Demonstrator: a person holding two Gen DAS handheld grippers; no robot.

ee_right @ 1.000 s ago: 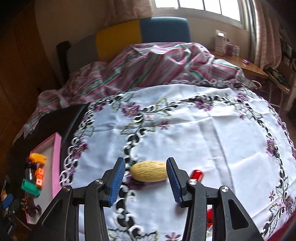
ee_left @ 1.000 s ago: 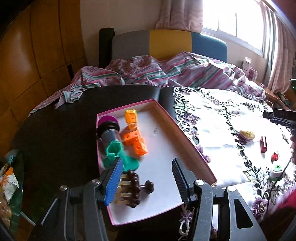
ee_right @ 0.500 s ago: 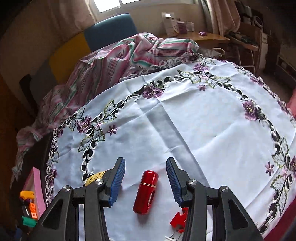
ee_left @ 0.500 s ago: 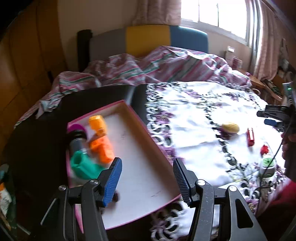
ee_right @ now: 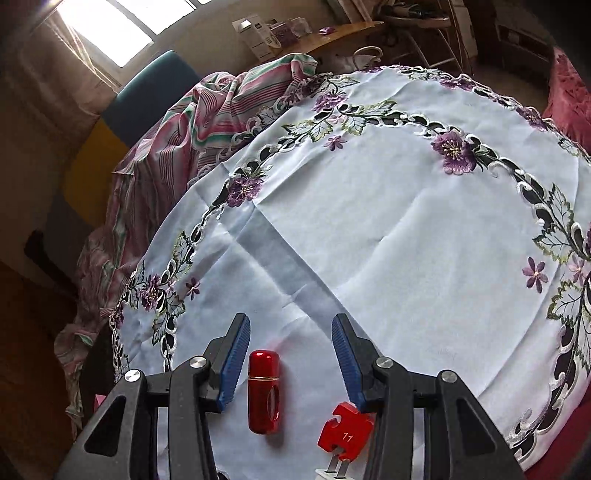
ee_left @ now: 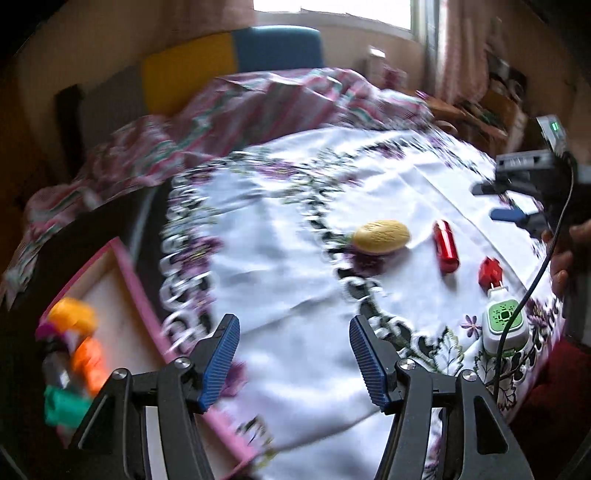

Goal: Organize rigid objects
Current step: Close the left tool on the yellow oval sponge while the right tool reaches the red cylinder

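Note:
My left gripper (ee_left: 293, 356) is open and empty above the white embroidered tablecloth (ee_left: 295, 258). A pink-rimmed tray (ee_left: 136, 288) at the left holds orange, green and purple toys (ee_left: 79, 339). A yellow oval object (ee_left: 381, 237), a red capsule (ee_left: 446, 251) and a red puzzle piece (ee_left: 490, 272) lie on the cloth to the right. My right gripper (ee_right: 290, 360) is open, with the red capsule (ee_right: 263, 391) between its fingers near the left one, and the red puzzle piece (ee_right: 345, 430) by the right finger. The right gripper also shows in the left wrist view (ee_left: 517, 203).
A white and green plug device (ee_left: 504, 325) with a black cable sits near the table's right edge. Striped cloth (ee_right: 177, 147) is heaped at the back over a yellow and blue chair (ee_left: 229, 66). A desk with boxes (ee_right: 295, 33) stands behind.
My left gripper has swung right, from over the tray to over the tablecloth. My right gripper has moved from the yellow oval to around the red capsule.

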